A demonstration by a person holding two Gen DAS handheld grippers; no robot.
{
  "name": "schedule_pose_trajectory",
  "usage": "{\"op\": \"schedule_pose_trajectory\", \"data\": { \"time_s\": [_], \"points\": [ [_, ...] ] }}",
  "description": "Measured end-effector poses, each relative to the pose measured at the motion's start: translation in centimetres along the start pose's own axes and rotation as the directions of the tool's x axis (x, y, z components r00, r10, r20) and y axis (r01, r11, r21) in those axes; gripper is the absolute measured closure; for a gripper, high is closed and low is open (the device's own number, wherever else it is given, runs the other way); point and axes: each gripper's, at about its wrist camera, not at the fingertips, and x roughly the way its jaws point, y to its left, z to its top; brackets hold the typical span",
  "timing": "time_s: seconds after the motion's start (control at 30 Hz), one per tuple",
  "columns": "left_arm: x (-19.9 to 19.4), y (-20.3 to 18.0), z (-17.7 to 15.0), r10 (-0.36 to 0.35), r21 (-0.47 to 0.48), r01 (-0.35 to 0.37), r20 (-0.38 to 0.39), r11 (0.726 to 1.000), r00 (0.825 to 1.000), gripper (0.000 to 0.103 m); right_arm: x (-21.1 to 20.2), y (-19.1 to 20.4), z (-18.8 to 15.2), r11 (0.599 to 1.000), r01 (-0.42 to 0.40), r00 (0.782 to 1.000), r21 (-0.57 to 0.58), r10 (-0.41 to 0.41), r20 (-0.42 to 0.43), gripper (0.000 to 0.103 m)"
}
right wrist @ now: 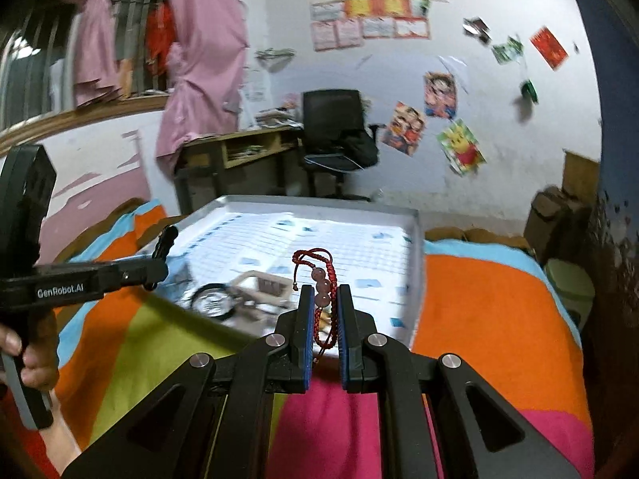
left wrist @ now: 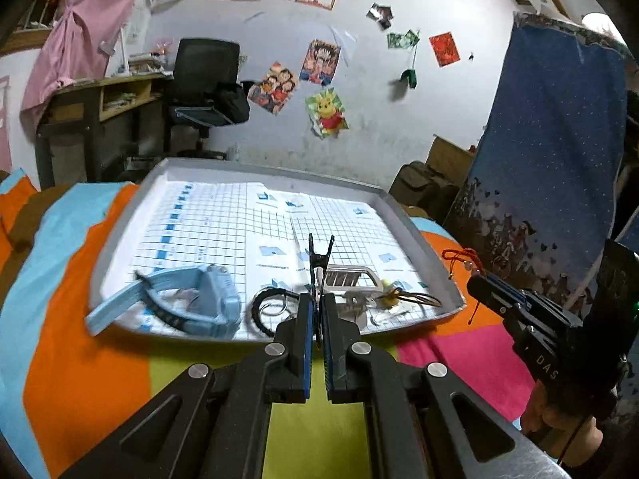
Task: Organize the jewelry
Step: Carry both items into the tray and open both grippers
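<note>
Now my left hand-held gripper (left wrist: 316, 311) pinches a black clip (left wrist: 319, 257) over the tray (left wrist: 120, 219) on the bed, my right hand-held gripper (right wrist: 324, 311) holds the red bead bracelet (right wrist: 321, 283), and next I think I put both down gently inside.

Blurred ring (right wrist: 211, 299) beside comb (right wrist: 259, 283)

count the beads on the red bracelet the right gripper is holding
3 pink beads show on the red bracelet, stacked in a row between the right gripper fingers; more could be hidden lower down.
</note>
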Motion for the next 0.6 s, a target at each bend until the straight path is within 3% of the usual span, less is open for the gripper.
{"op": "schedule_pose_trajectory", "data": {
  "time_s": [0.23, 0.5, 0.57, 0.6],
  "points": [
    [4.0, 0.6, 0.7, 0.032, -0.068, -0.037, -0.074, 0.997, 0.997, 0.098, 4.4, -1.7, -1.5, 0.996, 0.026, 0.996, 0.088, -0.018, -0.090, 0.094],
    [5.6, 0.4, -0.1, 0.081, -0.062, -0.090, -0.127, 0.994, 0.989, 0.098, 5.6, -1.8, -2.6, 0.995, 0.029, 0.993, 0.095, -0.018, -0.119, 0.093],
    [5.7, 0.3, -0.3, 0.087, -0.060, -0.096, -0.138, 0.994, 0.987, 0.096, 5.7, -1.7, -2.6, 0.995, 0.039, 0.992, 0.087, -0.028, -0.126, 0.087],
    [5.6, 0.2, -0.3, 0.096, -0.056, -0.104, -0.134, 0.993, 0.986, 0.089, 5.4, -1.8, -2.7, 0.995, 0.041, 0.992, 0.088, -0.030, -0.125, 0.083]
  ]
}}
